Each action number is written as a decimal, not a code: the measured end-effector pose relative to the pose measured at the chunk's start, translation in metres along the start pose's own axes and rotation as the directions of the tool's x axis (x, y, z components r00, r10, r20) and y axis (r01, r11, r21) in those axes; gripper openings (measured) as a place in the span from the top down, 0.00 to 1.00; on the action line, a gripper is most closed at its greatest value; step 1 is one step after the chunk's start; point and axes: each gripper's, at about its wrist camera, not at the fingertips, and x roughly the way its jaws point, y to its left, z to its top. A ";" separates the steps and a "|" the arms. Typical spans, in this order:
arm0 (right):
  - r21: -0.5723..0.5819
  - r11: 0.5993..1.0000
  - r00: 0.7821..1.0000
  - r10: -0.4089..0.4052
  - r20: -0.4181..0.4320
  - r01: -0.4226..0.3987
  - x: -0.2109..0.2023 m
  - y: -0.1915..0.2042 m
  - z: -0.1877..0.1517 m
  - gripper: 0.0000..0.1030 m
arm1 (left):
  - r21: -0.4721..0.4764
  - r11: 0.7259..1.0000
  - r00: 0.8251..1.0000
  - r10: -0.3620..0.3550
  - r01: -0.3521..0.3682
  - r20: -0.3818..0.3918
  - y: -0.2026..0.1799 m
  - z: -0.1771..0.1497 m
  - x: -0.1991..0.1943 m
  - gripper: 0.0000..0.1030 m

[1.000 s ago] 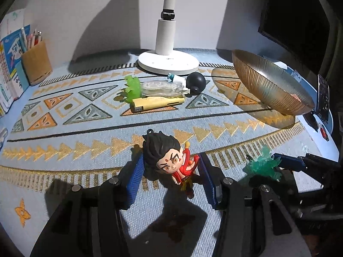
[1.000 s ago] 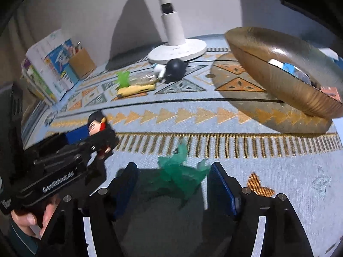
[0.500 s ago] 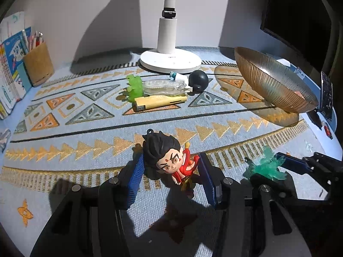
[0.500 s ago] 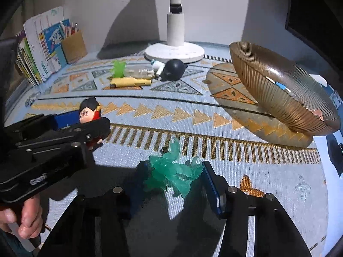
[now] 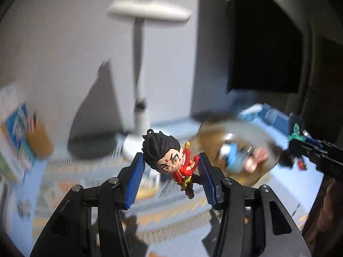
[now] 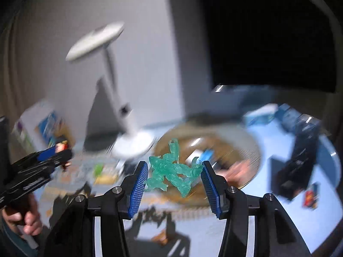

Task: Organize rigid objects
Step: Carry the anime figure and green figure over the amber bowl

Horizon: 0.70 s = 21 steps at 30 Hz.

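Observation:
My left gripper is shut on a small figurine with black hair and red clothes, held up in the air above the patterned mat. My right gripper is shut on a translucent green figure, also lifted. The gold ribbed bowl lies beyond both grippers, blurred, with a few items inside; it also shows in the left wrist view. The right gripper with the green figure shows at the right edge of the left wrist view. The left gripper shows at the left of the right wrist view.
A white desk lamp stands at the back on the mat. A dark monitor is at the right rear. Books and a pen holder stand at the left. More small objects lie on the mat, blurred.
Both grippers have risen off the mat with their figures and tilted up toward the bowl. The background is now motion-blurred.

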 end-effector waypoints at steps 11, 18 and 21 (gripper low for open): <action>0.177 0.976 0.989 -0.140 0.053 0.129 0.019 -0.083 0.048 0.52 | 0.041 0.992 0.993 -0.116 0.117 -0.029 -0.083 0.062 0.078 0.54; 0.190 0.965 0.983 -0.174 -0.062 0.183 0.076 -0.116 0.044 0.52 | 0.107 0.992 0.991 -0.052 0.065 -0.120 -0.119 0.033 0.147 0.54; 0.183 0.963 0.978 -0.180 -0.108 0.198 0.097 -0.121 0.037 0.52 | 0.120 0.991 0.986 -0.033 0.053 -0.161 -0.124 0.019 0.165 0.54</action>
